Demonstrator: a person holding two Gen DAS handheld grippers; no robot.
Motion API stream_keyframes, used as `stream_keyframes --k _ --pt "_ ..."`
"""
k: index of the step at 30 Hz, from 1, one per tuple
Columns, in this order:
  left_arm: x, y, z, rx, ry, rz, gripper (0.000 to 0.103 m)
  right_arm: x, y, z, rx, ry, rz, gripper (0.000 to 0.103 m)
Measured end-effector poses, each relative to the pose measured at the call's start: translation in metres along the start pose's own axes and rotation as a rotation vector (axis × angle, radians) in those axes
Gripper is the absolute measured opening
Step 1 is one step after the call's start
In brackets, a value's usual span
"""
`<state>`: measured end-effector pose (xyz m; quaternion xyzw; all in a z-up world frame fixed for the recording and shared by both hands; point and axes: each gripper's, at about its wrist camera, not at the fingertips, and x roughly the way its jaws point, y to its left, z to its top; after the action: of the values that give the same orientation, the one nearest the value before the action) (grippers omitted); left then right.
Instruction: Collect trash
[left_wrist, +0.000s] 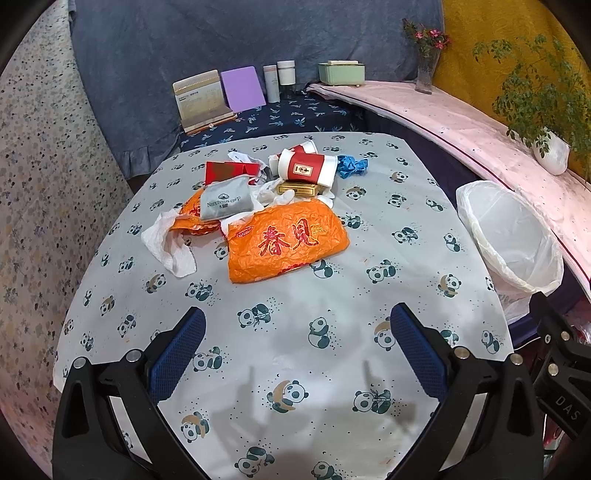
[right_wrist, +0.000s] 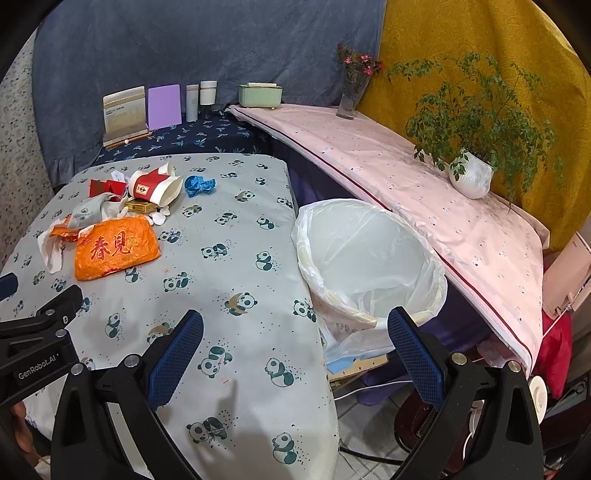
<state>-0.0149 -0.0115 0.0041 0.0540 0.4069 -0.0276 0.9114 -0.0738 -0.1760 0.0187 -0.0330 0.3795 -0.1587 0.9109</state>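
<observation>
A pile of trash lies on the panda-print table (left_wrist: 332, 369): an orange plastic bag (left_wrist: 284, 242), a white tissue (left_wrist: 168, 242), a grey packet (left_wrist: 227, 201), a red-and-white paper cup (left_wrist: 308, 168) on its side, a gold box (left_wrist: 299, 189), red paper (left_wrist: 229, 171) and a blue crumpled glove (left_wrist: 352, 165). A bin lined with a white bag (left_wrist: 511, 236) stands at the table's right edge; it also shows in the right wrist view (right_wrist: 369, 266). My left gripper (left_wrist: 297, 350) is open and empty over the near table. My right gripper (right_wrist: 295, 350) is open and empty near the bin.
A pink-covered ledge (right_wrist: 406, 177) runs along the right with a potted plant (right_wrist: 471, 177) and a flower vase (right_wrist: 349, 99). Books (left_wrist: 201, 99), bottles (left_wrist: 279, 79) and a green box (left_wrist: 341, 72) stand at the back. Cables lie on the floor (right_wrist: 369, 424).
</observation>
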Motion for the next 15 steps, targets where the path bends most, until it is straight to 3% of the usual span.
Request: stream_keyframes --k 15 --pt "-0.0033 -0.0056 -0.0004 0.011 -0.008 -0.008 0.096 -0.0002 -0.002 0.0002 0.007 -0.003 -0.007 0.096"
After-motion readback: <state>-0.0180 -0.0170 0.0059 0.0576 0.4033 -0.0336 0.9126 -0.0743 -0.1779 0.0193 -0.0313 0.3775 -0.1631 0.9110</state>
